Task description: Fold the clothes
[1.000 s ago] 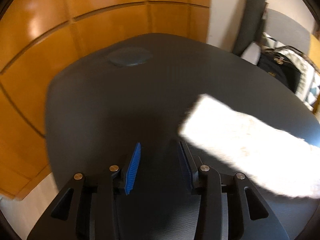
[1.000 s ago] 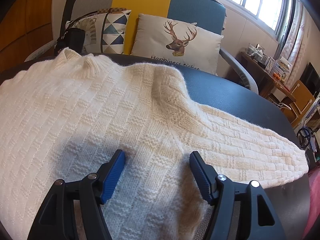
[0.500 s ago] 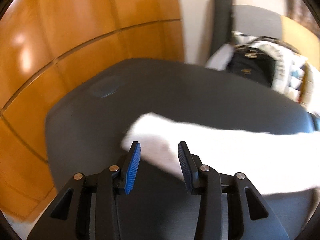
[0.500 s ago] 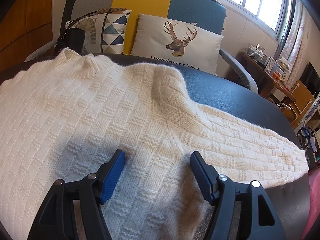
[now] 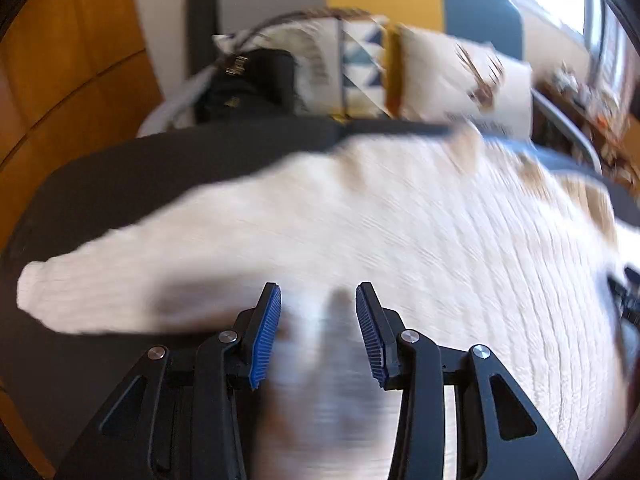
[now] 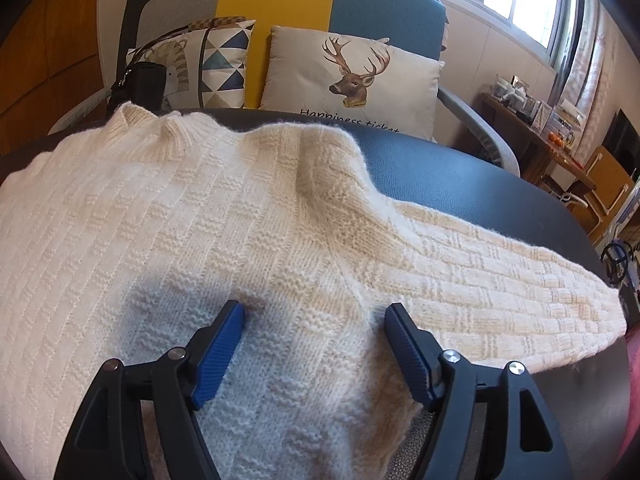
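Currently, the cream sweater [image 6: 168, 216] is spread flat on the dark counter [image 6: 460, 176]. Nothing is held: the left tool [image 5: 318, 330] is narrowly parted, the right tool [image 6: 314, 344] is opening over the armpit. A sleeve should be gripped near its cuff and laid across the body.

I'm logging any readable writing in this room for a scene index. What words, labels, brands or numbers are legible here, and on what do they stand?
"Happiness ticket": on the deer cushion, under the stag's head; the sweater hides the lower edge of the letters.
Black bag: gold lettering, too blurred to read.
Clutter on the side table: any labels are too small to read.
Nothing else legible.
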Motion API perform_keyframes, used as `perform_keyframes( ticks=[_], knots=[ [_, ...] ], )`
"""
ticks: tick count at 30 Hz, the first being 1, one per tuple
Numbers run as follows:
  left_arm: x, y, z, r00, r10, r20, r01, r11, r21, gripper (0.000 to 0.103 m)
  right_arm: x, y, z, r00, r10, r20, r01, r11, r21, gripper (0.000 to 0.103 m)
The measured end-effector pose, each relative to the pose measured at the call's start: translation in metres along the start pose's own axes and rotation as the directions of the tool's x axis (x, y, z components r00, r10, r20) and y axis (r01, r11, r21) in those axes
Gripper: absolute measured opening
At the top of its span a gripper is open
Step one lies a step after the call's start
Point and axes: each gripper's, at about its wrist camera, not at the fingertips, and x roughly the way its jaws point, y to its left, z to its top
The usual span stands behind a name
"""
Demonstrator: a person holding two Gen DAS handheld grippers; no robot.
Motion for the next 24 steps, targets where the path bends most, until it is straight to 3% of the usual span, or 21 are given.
perform_keyframes(
  ticks=[6, 12, 20, 24],
  knots=[
    [0.01, -0.038, -0.01, 0.988, 0.134, 0.07, -0.141, 0.985, 0.098, 0.051, 0.001, -0.001, 0.001, 1.0, -0.003, -0.001, 0.003, 1.0, -0.001, 0.075],
    [0.013, -0.029, -0.026, 0.975, 0.209, 0.078, -0.214, 0.976, 0.049, 0.084, 0.002, -0.004, 0.002, 1.0, 0.008, -0.006, -0.008, 1.0, 0.012, 0.077],
    [0.015, -0.026, -0.028, 0.967, 0.238, 0.089, -0.244, 0.968, 0.061, 0.085, 0.002, -0.01, 0.005, 0.998, 0.054, -0.029, -0.054, 0.998, 0.016, 0.079],
    [0.018, -0.029, -0.026, 0.962, 0.257, 0.097, -0.264, 0.962, 0.074, 0.085, -0.02, -0.011, 0.006, 0.998, 0.047, -0.029, -0.045, 0.996, 0.075, 0.078]
  ],
)
